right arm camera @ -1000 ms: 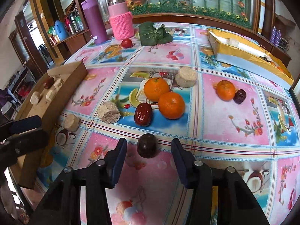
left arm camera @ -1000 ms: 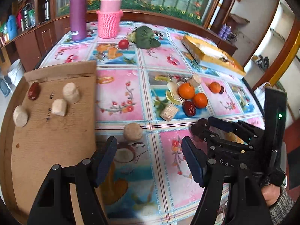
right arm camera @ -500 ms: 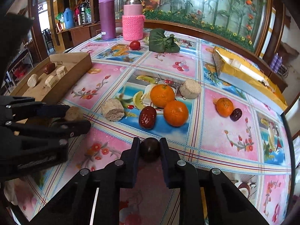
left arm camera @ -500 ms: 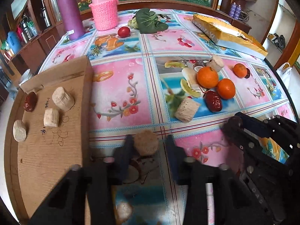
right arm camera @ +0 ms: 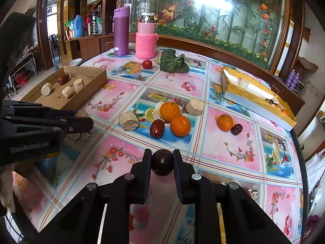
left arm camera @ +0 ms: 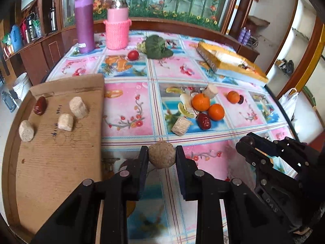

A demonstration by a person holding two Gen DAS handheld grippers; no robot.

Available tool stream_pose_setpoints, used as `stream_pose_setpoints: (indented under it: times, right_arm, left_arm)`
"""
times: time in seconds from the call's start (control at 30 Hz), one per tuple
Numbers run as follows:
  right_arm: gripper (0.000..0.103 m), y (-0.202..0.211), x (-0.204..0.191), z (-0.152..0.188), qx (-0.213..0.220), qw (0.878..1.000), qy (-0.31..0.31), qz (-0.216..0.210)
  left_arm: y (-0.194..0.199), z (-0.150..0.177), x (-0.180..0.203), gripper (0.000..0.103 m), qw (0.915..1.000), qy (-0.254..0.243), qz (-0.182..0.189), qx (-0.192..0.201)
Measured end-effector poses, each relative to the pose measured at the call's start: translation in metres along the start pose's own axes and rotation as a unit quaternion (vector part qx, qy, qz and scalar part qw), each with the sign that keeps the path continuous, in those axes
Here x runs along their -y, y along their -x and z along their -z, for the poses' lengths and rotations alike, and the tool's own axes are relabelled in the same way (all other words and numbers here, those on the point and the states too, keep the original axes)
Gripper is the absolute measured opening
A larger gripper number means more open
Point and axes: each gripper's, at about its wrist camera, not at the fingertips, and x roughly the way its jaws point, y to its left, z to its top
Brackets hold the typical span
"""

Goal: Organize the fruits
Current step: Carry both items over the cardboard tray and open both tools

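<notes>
Left gripper (left arm camera: 161, 157): fingers clamped on a round tan fruit (left arm camera: 161, 157) at lower centre of its view, beside the cardboard tray (left arm camera: 61, 162) at left. Right gripper (right arm camera: 162, 162): fingers clamped on a dark round fruit (right arm camera: 162, 162) at lower centre. Three oranges (right arm camera: 180, 125) and two red dates (right arm camera: 157, 128) lie mid-frame on the table (right arm camera: 223, 142).

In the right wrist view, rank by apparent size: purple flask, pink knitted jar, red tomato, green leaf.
Purple flask; pink knitted jar, slightly smaller; green leaf; red tomato. All stand at similar depth, so the ranking is fair.
</notes>
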Motion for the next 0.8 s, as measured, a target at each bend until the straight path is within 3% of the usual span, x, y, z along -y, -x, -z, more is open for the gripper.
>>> stream_pose_setpoints:
  times: [0.2,0.37,0.57,0.8]
  right_arm:
    - [0.022,0.025,-0.006,-0.002,0.024,1.0,-0.006,-0.017]
    - [0.022,0.034,-0.024,-0.013,0.032,0.998,-0.008,-0.049]
    - [0.023,0.03,-0.063,-0.037,0.026,0.993,-0.003,-0.114]
    - [0.023,-0.008,-0.128,-0.073,-0.003,0.983,0.011,-0.186]
  left_arm:
    - [0.051,0.012,-0.029,0.025,0.9973,0.001,-0.011,0.072]
    - [0.073,0.019,-0.071,0.026,0.995,0.03,-0.029,0.09]
    - [0.072,0.017,-0.132,0.026,0.9921,0.075,-0.075,0.068]
    - [0.042,0.002,-0.196,0.026,0.9854,0.138,-0.099,0.012]
